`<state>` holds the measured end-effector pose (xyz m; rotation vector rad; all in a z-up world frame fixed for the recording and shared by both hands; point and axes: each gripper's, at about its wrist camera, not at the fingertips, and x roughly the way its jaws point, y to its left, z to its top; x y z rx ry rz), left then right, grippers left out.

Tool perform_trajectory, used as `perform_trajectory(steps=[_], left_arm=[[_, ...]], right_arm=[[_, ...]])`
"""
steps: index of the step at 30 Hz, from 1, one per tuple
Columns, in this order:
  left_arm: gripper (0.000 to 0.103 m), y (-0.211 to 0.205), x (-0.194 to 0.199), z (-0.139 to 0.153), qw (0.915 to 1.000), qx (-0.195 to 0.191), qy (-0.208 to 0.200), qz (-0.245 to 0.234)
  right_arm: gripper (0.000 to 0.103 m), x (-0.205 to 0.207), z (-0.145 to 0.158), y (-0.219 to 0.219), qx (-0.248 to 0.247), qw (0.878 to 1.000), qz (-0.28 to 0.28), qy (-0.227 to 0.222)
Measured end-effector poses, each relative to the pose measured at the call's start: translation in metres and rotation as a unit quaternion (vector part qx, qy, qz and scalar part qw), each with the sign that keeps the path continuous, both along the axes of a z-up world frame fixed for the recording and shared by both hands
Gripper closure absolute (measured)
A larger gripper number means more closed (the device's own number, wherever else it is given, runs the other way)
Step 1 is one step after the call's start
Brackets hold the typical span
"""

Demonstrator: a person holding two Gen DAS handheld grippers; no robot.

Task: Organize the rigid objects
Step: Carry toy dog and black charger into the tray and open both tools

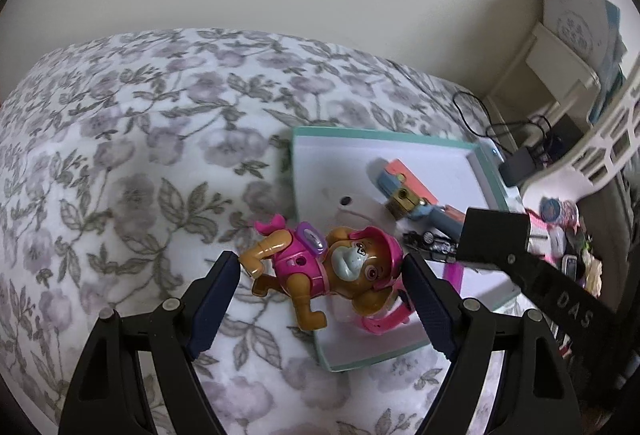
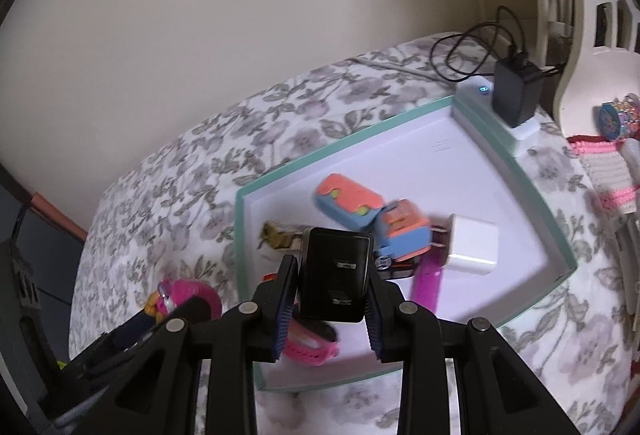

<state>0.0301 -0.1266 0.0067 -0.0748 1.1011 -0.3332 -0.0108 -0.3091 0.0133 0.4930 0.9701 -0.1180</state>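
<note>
Both grippers carry toys toward a teal-rimmed tray (image 2: 516, 171) lying on a floral bed (image 1: 120, 135).

Left gripper (image 1: 322, 277): its fingers (image 1: 218, 299) stand wide, grasping a pink-and-tan dog figure (image 1: 320, 267) lengthwise, tail end at one pad and capped head at the other; the figure hangs over the tray's nine-o'clock rim.

Right gripper (image 2: 332, 285): its fingers (image 2: 286, 299) are clenched on a black charger block (image 2: 336, 273), held upright above the tray's near interior.

Already in the tray: coral-and-blue toys (image 2: 348, 205), a white plug adapter (image 2: 472, 245), a purple strip (image 2: 426, 285) and a pink watch strap (image 2: 308, 351).

Doing the step well, as judged here: bring each load fully inside the rim, lower it over bare white floor toward twelve o'clock, away from the clustered toys, and open only once it rests; the two grippers are near each other, so release one at a time.

View differences: only the left view shows the dog figure's grip; the right view catches just a pink edge at eight o'clock. Only the right view shows the white adapter and the charger's faces.
</note>
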Motion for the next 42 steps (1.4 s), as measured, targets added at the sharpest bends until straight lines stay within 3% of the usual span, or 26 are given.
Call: perform_trajectory(steps=[13, 23, 42], left_arm=[[0.019, -0.053, -0.012, -0.005, 0.9976, -0.002, -0.033, -0.061], [0.019, -0.076, -0.015, -0.015, 0.9939, 0.02, -0.051, -0.096], [0.019, -0.072, -0.007, -0.037, 0.9964, 0.024, -0.019, -0.078]], right_arm=[[0.07, -0.01, -0.003, -0.036, -0.018, 0.998, -0.063, 0.011], [0.069, -0.007, -0.011, -0.036, -0.014, 0.998, -0.057, 0.024], [0.069, -0.002, -0.025, -0.029, -0.008, 0.998, -0.037, 0.049]])
